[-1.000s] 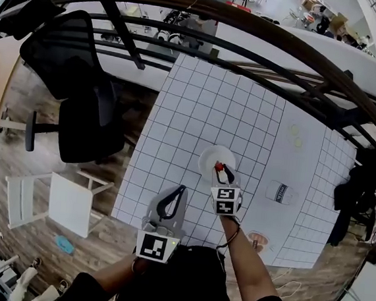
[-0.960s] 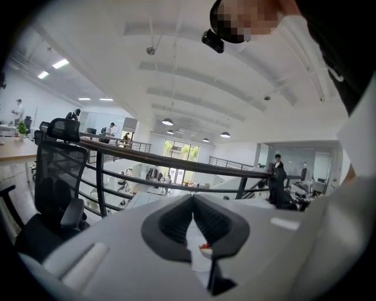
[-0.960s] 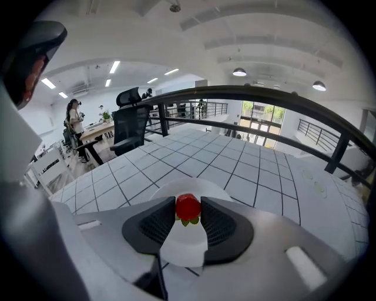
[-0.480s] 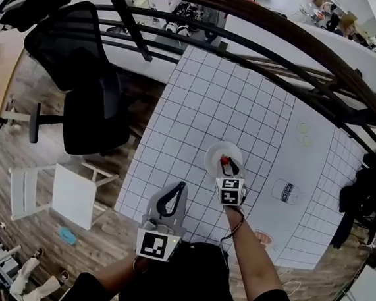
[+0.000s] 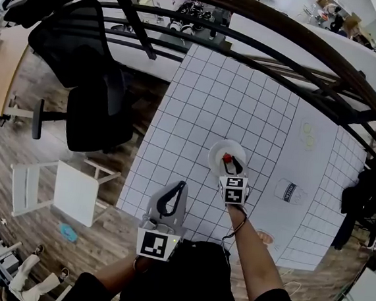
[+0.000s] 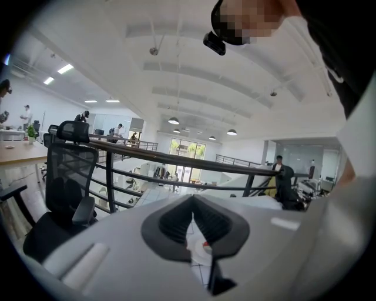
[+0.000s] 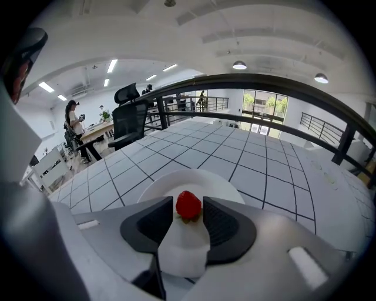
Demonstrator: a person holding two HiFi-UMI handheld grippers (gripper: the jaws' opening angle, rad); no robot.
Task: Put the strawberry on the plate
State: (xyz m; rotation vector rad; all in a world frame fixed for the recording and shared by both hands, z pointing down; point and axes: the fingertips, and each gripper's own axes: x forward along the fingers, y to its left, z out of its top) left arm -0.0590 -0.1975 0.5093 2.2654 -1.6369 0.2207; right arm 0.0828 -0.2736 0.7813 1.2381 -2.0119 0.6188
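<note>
Head view: I hold the left tool [image 5: 183,186] over the near part of the gridded desk [image 5: 206,95], to the left of the white plate [image 5: 220,148] and clear of it. The right tool [image 5: 231,165] reaches over the plate's near rim. The strawberry [image 5: 227,158] lies at its tips, on the plate.

Left gripper view: the 2 jaws stand together with nothing between them. The plate and a red speck of the strawberry show below the tips.

Right gripper view: the jaws are opening. The strawberry sits between the 2 pads, resting on the plate. Its green leaves face the camera, and a slim gap shows on each side.
</note>
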